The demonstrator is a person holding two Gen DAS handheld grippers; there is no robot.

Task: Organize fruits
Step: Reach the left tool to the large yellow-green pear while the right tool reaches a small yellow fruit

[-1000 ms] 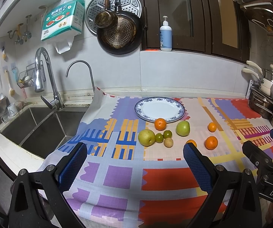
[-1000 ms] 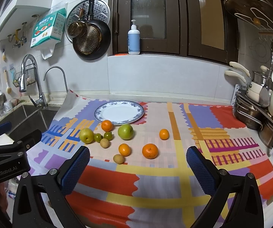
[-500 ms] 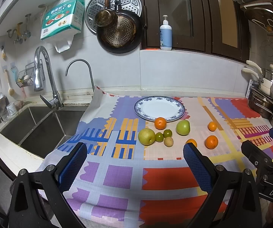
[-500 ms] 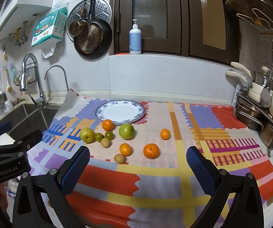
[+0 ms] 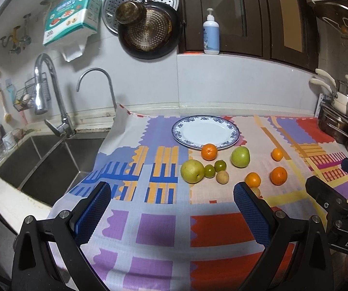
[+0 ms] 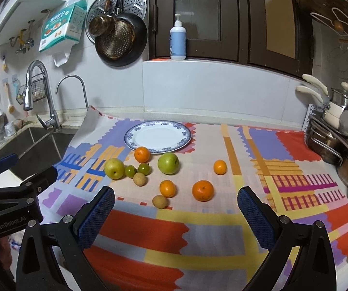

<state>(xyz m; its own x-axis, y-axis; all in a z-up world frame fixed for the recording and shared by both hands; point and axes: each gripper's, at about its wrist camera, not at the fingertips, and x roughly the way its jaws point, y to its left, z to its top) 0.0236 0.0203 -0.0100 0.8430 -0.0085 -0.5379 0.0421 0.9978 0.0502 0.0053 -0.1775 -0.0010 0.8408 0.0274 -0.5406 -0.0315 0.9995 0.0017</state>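
- While both tools hang above the near edge of the cloth (image 6: 212, 237), the left hand-held gripper (image 5: 171, 208) stands wide and holds nothing.
- The right hand-held gripper (image 6: 175, 212) is also spread wide and holds nothing; its blue pads (image 6: 96, 215) frame the fruit from the near side.
- The plate (image 6: 130, 137) lies bare at the far middle of the surface, on the cloth.
- One orange (image 6: 142, 154) touches the plate's near rim.
- A green apple (image 6: 168, 163) sits just right of that orange, near the rim.
- A yellow pear (image 6: 114, 168) lies to the left, with two small green fruits (image 6: 137, 169) just beside it.
- A tan round fruit (image 6: 139, 179) rests just in front of the green pair.
- Nearer the right gripper lie an orange (image 6: 167, 188), a bigger orange (image 6: 203, 190) and a second tan fruit (image 6: 160, 201).
- A small orange (image 6: 220, 167) sits apart to the right.
- The sink (image 5: 40, 165) and tap (image 5: 45, 92) stand left of the cloth.
- A soap bottle (image 6: 178, 41) is upright on the ledge behind.
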